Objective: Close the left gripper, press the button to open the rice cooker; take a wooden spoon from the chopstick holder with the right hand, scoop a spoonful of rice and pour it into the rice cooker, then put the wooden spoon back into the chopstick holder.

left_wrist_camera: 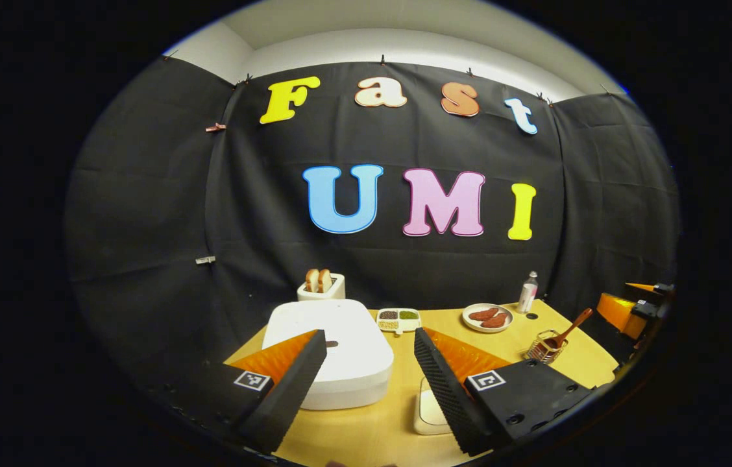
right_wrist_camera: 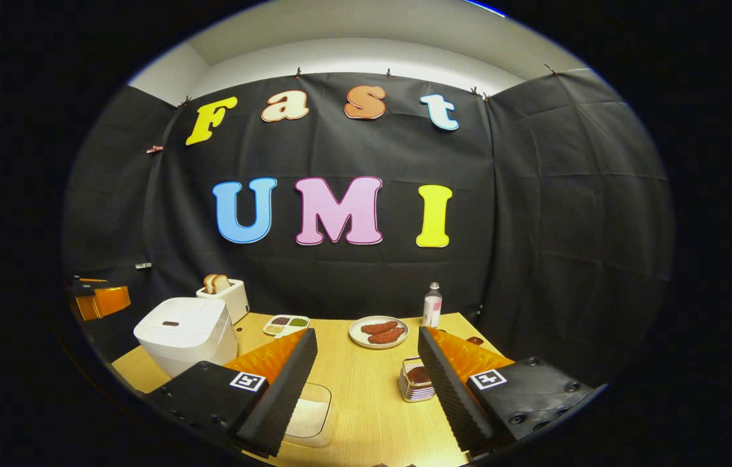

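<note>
In the left gripper view, my left gripper (left_wrist_camera: 369, 363) hangs above the near edge of the wooden table (left_wrist_camera: 366, 434), its jaws spread wide and holding nothing. Straight ahead sits the white rice cooker (left_wrist_camera: 330, 353), lid down, its small dark button (left_wrist_camera: 331, 344) on top just past my left finger. A shallow white dish of rice (left_wrist_camera: 429, 415) lies between the fingers, close to the table's front. Farther right, the wooden spoon (left_wrist_camera: 570, 329) leans in the wire chopstick holder (left_wrist_camera: 544, 350), handle tilted up and to the right; the right gripper (left_wrist_camera: 632, 308) waits beyond the table's right edge.

In the right gripper view, my right gripper (right_wrist_camera: 366, 379) is likewise wide apart and empty. The chopstick holder (right_wrist_camera: 416, 383) stands just beside its right finger, partly hidden by it. The rice dish (right_wrist_camera: 309, 418) peeks out beside the left finger, and the cooker (right_wrist_camera: 185, 334) sits well off to the left, lid shut, the left gripper (right_wrist_camera: 101, 301) beyond it.

As I judge it, the opening step is in hand. To do it well I would bring the left jaws fully together first, so they make one blunt tip, then centre that tip over the button and press straight down, keeping clear of the lid so it can swing up freely.
</note>
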`<state>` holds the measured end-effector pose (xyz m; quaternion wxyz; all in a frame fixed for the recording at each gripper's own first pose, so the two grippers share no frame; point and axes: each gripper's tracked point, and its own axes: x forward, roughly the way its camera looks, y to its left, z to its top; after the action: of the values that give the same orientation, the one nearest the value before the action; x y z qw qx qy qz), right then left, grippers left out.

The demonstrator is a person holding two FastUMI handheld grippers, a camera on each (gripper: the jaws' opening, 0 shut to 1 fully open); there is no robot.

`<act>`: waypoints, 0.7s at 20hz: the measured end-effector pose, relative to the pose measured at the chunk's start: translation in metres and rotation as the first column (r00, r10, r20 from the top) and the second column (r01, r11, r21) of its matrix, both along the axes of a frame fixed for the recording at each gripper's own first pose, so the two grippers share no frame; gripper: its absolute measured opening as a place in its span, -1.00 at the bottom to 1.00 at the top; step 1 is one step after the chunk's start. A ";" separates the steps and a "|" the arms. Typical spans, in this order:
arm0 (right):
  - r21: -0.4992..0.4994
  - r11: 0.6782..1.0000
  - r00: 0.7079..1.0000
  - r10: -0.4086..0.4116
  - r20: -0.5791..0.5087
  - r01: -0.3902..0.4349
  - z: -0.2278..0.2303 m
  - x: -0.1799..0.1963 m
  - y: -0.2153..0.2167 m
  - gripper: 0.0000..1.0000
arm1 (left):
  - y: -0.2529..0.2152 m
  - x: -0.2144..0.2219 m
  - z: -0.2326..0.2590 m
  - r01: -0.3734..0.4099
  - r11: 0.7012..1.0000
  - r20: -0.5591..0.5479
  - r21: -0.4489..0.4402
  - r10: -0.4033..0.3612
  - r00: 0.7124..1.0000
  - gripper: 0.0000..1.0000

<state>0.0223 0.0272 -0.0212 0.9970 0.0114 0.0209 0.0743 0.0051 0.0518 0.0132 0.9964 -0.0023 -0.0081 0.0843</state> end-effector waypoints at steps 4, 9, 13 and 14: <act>0.003 1.000 1.000 0.007 -0.011 -0.007 -0.003 0.003 -0.003 0.96 | 0.032 0.020 0.008 -0.054 0.999 -0.009 -0.004 0.054 0.998 0.88; 0.001 1.000 1.000 -0.005 -0.022 0.005 -0.007 0.005 -0.010 0.96 | 0.071 0.049 0.011 -0.101 0.995 -0.032 0.016 0.102 0.994 0.39; -0.011 0.999 0.999 -0.031 -0.026 0.031 -0.009 0.002 -0.019 0.96 | 0.100 0.076 0.006 -0.127 0.992 -0.054 0.022 0.128 0.990 -0.17; -0.013 0.999 0.999 -0.039 -0.029 0.039 -0.010 0.002 -0.022 0.96 | 0.103 0.084 0.004 -0.119 0.993 -0.065 0.025 0.120 0.991 -0.28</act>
<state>0.0238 0.0049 -0.0312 0.9979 0.0067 0.0355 0.0544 0.0891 0.1543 0.0167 0.9892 0.0116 0.0237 0.1439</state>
